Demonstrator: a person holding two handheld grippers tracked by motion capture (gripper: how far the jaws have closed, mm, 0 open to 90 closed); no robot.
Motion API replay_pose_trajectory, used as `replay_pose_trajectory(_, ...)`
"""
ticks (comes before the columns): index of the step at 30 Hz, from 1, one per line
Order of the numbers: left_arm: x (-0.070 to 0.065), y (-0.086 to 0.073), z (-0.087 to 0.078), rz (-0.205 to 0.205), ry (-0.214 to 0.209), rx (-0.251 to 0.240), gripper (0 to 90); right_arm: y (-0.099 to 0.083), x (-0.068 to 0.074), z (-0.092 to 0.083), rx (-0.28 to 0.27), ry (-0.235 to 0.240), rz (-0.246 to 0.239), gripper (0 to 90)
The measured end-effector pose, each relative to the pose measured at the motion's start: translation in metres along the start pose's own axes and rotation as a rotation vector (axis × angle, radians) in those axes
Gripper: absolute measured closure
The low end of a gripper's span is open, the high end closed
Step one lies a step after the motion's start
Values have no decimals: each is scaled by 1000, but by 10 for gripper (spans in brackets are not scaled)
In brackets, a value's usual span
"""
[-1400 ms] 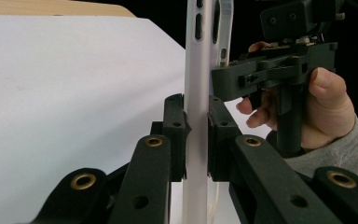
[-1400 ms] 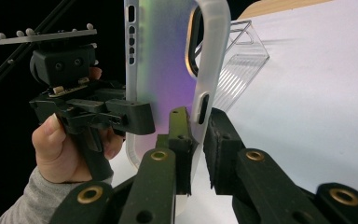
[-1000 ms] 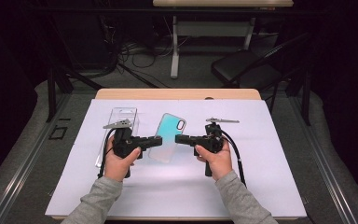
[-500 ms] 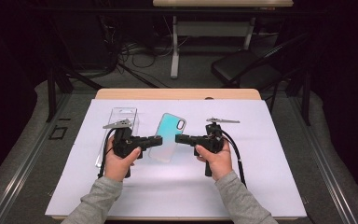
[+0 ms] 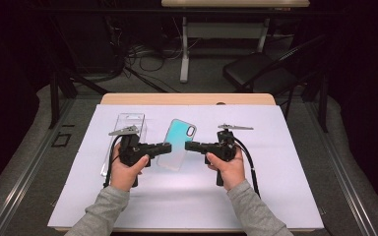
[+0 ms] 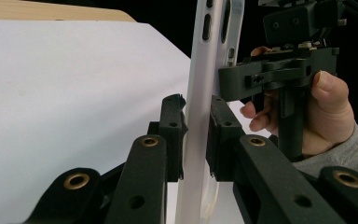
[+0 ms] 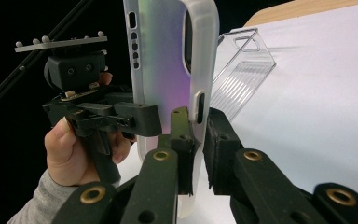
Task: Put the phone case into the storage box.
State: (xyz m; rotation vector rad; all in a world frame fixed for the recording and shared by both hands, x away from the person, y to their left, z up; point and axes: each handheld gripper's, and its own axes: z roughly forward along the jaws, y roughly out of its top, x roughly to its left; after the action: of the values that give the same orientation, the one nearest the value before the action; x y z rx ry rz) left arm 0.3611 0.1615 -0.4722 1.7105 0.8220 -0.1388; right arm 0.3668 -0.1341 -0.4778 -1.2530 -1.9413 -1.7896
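Frosted translucent phone case with a teal-to-violet sheen (image 5: 176,143) is being held up between the two grippers above the middle of the white sheet covering the table (image 5: 285,196), its camera cut-out end pointing away from the person. Against the high view of a second ago, nothing is shifting: case, grippers and hands are sitting in the same places, which suggests a settled two-sided hold rather than a move in progress, perhaps ahead of a pull, a flex or a hand-over. Left black hand-held gripper (image 5: 165,147) is pinching the case's left long edge; in the left gripper view its jaws are nearly closed, both pads (image 6: 173,122) pressing on the thin white rim (image 6: 196,140). Its jaws have barely been easing over the last second, with the case staying clamped. Right black hand-held gripper (image 5: 189,145) is gripping the opposite long edge; in the right gripper view its jaws are likewise narrow, closed on the rim (image 7: 196,116) just beside the side-button slot. Clear rigid plastic packaging box (image 5: 128,129) is lying on the sheet behind the left gripper, apart from the case. Light wooden table edge (image 5: 187,99) is showing beyond the sheet.
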Motion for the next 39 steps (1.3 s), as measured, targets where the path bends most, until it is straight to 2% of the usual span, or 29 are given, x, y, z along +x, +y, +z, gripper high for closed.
replay_pose_trajectory(21, 2, 1, 1, 10, 39, -10, 605, 1, -3, -2, -5, -28, -4, 830)
replay_pose_trajectory(28, 1, 1, 1, 35, 58, -13, 550, 0, -3, -2, -3, -58, -24, 830)
replay_pose_trajectory(39, -2, 3, 0, 84, 111, -7, 482, 0, -4, -3, 2, -101, -53, 830)
